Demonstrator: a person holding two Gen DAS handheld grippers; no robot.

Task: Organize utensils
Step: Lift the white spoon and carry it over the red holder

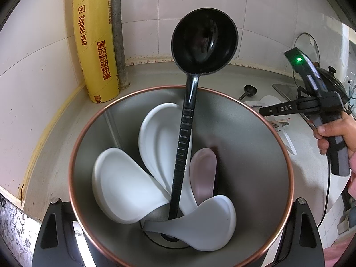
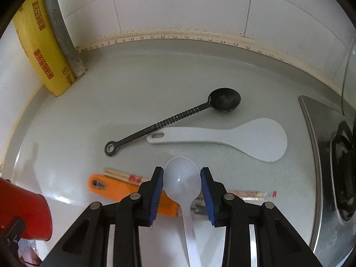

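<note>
My right gripper (image 2: pixel 182 183) grips a translucent plastic spoon (image 2: pixel 181 181), its bowl between my blue pads (image 2: pixel 158 191).

The spoon's handle runs back under me. Ahead lie a white rice paddle (image 2: pixel 244 139) and black ladle (image 2: pixel 173 120). My left gripper (image 1: pixel 178 233) clamps a copper-rimmed utensil holder (image 1: pixel 255 133) of spoons.

1. Both views are bright and evenly lit, with soft, faint shadows.
2. Pale glare patches lie on the bench (image 2: pixel 138 84) near its front left corner.
3. Fisheye bending curves the wall tiles (image 2: pixel 178 6); the corners go black.
4. The focus is sharp throughout.
</note>
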